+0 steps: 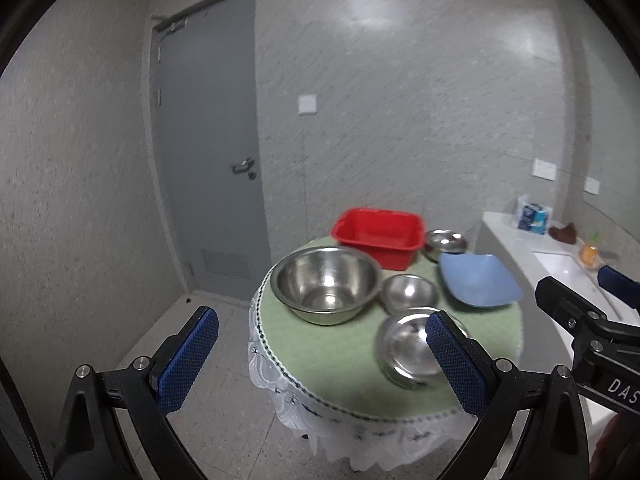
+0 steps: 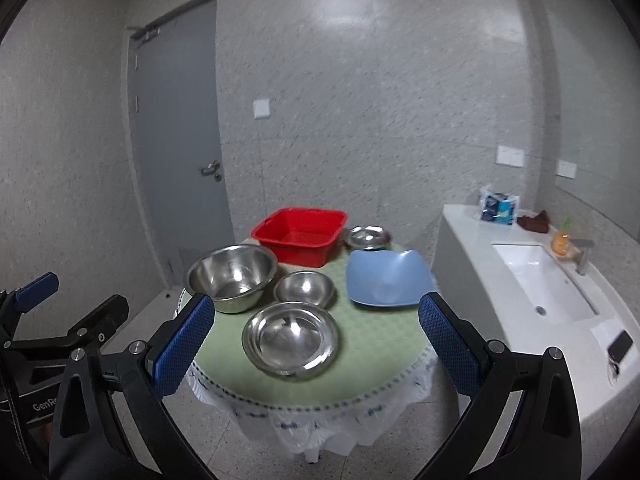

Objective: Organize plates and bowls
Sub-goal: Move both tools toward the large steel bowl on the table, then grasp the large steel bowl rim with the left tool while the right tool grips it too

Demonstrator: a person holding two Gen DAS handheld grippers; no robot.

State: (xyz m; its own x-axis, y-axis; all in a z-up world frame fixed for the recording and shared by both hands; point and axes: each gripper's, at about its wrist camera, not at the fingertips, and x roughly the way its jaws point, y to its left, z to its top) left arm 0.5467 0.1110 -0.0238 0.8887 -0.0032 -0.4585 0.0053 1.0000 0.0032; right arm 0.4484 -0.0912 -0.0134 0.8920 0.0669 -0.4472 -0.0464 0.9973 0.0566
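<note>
Left claw (image 1: 322, 344) wide open, gripping nothing, held above the floor in front of the round surface (image 1: 352, 376). Right claw (image 2: 316, 334) also wide open and empty, hovering at the near edge of the surface (image 2: 360, 376).

Nearest to both claws: a shallow steel bowl (image 2: 291, 339), upright, between the blue pads of the right claw in the right wrist view, but below and beyond them, not touched. In the left wrist view the same bowl (image 1: 408, 350) partly hidden behind the right pad of the left claw.

Just behind it, a small steel bowl (image 2: 305, 287). To the left, a large deep steel bowl (image 2: 231, 276), close to the small one; touching or not, cannot tell. To the right, a blue square plate (image 2: 386, 278) near the surface edge.

Farther back, a red plastic basin (image 2: 301, 236), open side up, and beside it on the right a small steel dish (image 2: 368, 237).

Beyond the surface on the right, a white sink counter (image 2: 472, 224). Far behind, a grey door (image 2: 176, 128).
</note>
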